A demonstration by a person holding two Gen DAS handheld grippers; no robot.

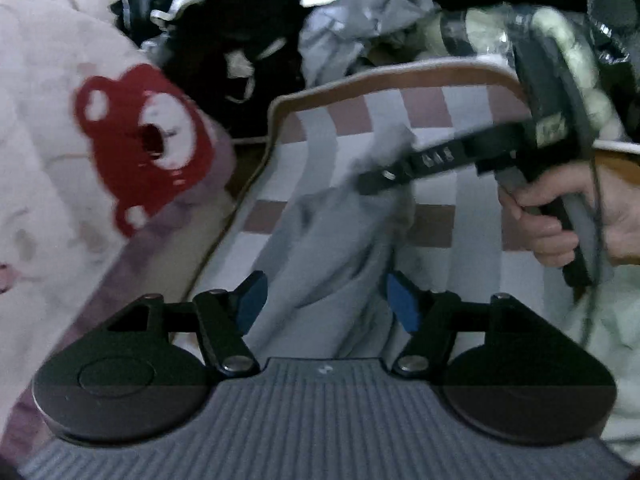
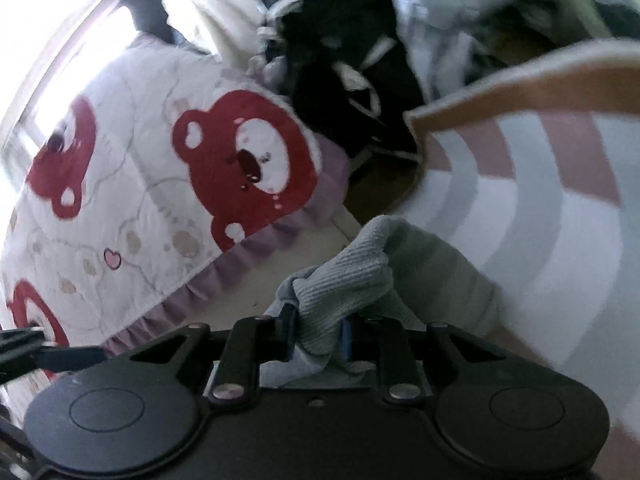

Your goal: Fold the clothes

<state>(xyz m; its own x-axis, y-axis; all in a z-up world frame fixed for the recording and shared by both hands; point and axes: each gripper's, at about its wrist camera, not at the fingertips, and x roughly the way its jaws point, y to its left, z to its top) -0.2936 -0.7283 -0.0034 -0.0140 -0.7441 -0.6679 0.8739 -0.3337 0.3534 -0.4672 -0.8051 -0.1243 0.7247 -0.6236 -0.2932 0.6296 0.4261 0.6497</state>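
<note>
**Ana:** Checked bedding in pink, grey and white [image 1: 432,160] carries the work, with a brown-piped edge along its far side. Beyond that edge sits a heap of dark and pale clothes [image 1: 240,52], and off the left edge a bear-print quilt [image 2: 168,184] with a lilac frill.

**Ben:** Where's the piece being folded?

**Ana:** A grey ribbed garment [image 1: 332,248], draped in a long ridge down the middle of the checked bedding. The right gripper [image 2: 318,334] has its jaws clamped on a bunched, ribbed end of it, maybe a cuff or hem; I can't say which. The left gripper [image 1: 324,300] hovers over the near part of the cloth, jaws spread, with nothing between them.

**Ben:** How will it handle?

**Ana:** I'd judge it light, soft and limp. It sags and creases under its own weight, so one pinch only drags it into a rope. The knit looks grippy, not slippery, and nothing about it is fragile. Better holds would be two points along one edge, well apart, so the cloth hangs flat.

**Ben:** Any brand or label?

**Ana:** None readable on the garment. Pale marks show on the right gripper's arm in the left view, too blurred to make out.
</note>
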